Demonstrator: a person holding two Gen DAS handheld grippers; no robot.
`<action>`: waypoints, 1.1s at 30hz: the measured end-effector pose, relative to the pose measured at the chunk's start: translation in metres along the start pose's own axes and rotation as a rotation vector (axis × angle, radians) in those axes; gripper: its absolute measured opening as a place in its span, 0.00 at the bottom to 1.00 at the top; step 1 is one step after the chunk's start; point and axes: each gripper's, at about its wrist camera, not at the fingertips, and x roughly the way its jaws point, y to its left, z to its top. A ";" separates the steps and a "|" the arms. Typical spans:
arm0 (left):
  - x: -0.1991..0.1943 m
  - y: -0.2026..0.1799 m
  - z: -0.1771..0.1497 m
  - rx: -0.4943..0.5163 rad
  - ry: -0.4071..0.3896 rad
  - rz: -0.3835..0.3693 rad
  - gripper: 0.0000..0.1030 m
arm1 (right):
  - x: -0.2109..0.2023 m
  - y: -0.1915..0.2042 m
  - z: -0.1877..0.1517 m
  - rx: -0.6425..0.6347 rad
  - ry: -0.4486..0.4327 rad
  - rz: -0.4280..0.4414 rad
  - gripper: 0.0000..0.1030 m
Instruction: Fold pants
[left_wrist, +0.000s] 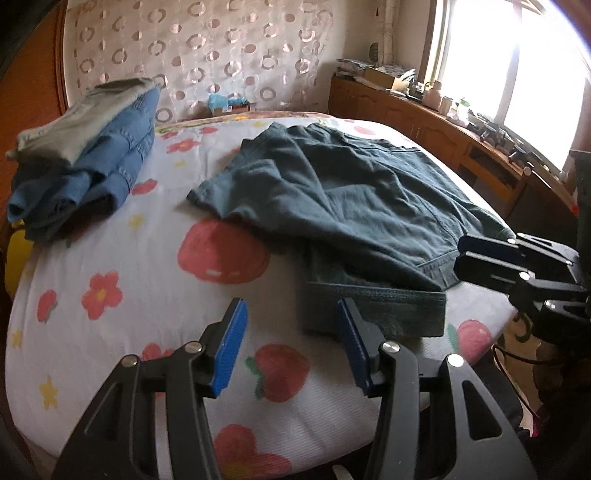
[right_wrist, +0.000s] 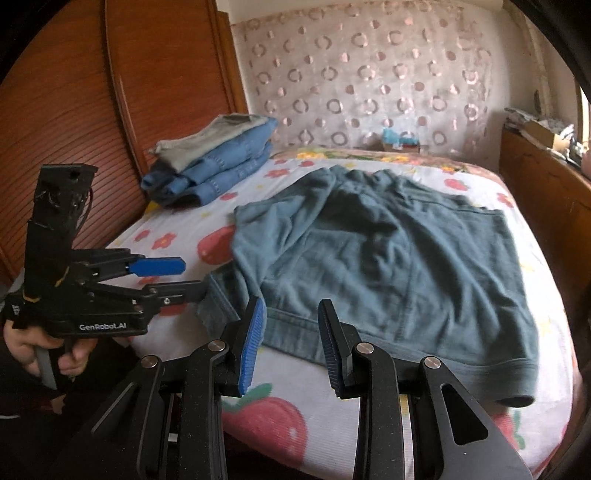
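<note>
- At the far left of the bed (right_wrist: 317, 387), against the wooden headboard (right_wrist: 66, 110), sits a stack of folded jeans (left_wrist: 92, 147), a pale grey pair on top of blue ones.
- Below it in the right wrist view, a hand (right_wrist: 48, 350) holds the left gripper (right_wrist: 184, 277); its fingers are spread, with nothing between them, and the lower one reaches the hem of a trouser leg.
- Across the middle of the flowered sheet lie the dark teal pants (left_wrist: 351, 206), rumpled and partly folded, the waistband toward the near right edge and one leg doubled over the other.
- Just right of that, the right gripper (left_wrist: 458, 254) sits at the waistband edge; its fingers are parted a little, empty.
- Further right, a cluttered wooden cabinet (left_wrist: 443, 129) runs under the bright window (left_wrist: 517, 74).
</note>
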 end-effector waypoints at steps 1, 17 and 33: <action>0.001 0.002 -0.002 -0.006 0.001 -0.001 0.48 | 0.003 0.001 -0.001 -0.001 0.008 0.006 0.29; 0.004 0.009 -0.010 -0.014 -0.050 0.010 0.58 | 0.018 0.016 0.002 -0.007 0.027 0.047 0.29; 0.002 0.010 -0.011 -0.041 -0.055 0.002 0.58 | 0.040 0.014 0.002 0.024 0.080 0.090 0.25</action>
